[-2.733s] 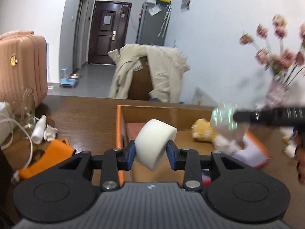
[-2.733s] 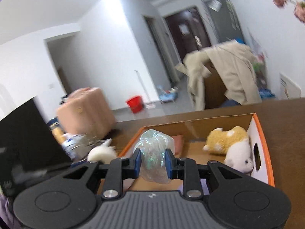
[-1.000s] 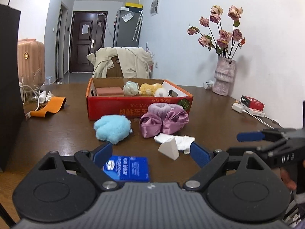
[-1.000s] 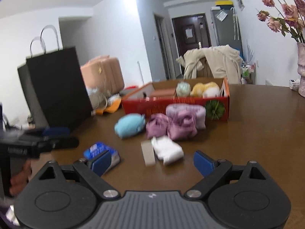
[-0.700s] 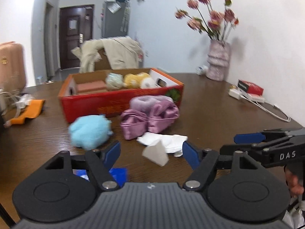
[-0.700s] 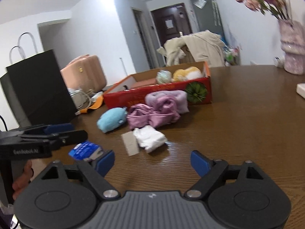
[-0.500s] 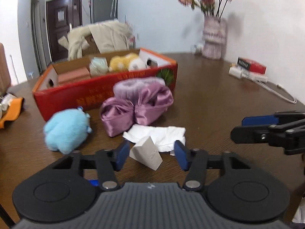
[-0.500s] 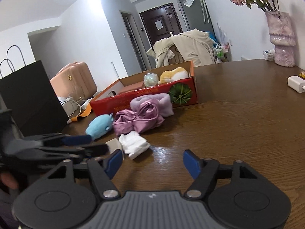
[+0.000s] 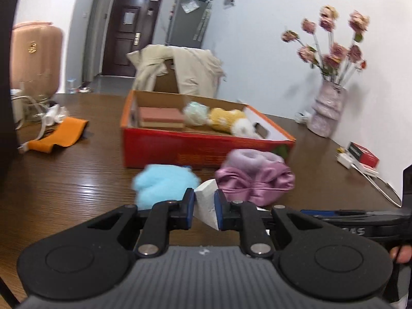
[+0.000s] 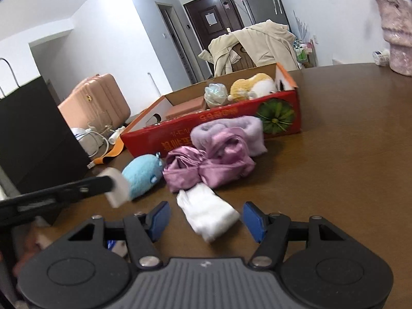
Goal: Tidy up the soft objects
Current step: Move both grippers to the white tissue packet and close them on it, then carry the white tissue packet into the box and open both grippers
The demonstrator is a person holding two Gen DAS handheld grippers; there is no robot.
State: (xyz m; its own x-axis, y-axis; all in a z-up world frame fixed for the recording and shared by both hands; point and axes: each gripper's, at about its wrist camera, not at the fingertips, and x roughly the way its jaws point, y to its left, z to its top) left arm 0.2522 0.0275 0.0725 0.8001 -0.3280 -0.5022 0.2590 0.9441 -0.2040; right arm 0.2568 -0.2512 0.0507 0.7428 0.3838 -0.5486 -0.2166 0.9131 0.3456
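A red box (image 10: 219,126) with an orange rim, yellow lettering and a green printed fruit stands on the dark brown wood-grain surface (image 10: 347,154). Before it lie a light blue plush (image 10: 143,173), a shiny pink-purple satin bundle (image 10: 206,167) and a white folded cloth (image 10: 208,212). A white wedge (image 9: 206,206) shows between blue pads (image 9: 190,207) of the black left claw (image 9: 203,208). An orange cloth (image 9: 59,135) lies apart.

Your tabletop (image 10: 334,154) is dark wood with a glossy sheen — light streaks run along its grain. The blue toy (image 10: 143,173) looks fluffy, the pink cloth (image 10: 206,167) satiny (faintly shiny), the white wedge (image 9: 206,206) matt and foamy. The red box (image 9: 200,146) is printed cardboard — bare brown inside.
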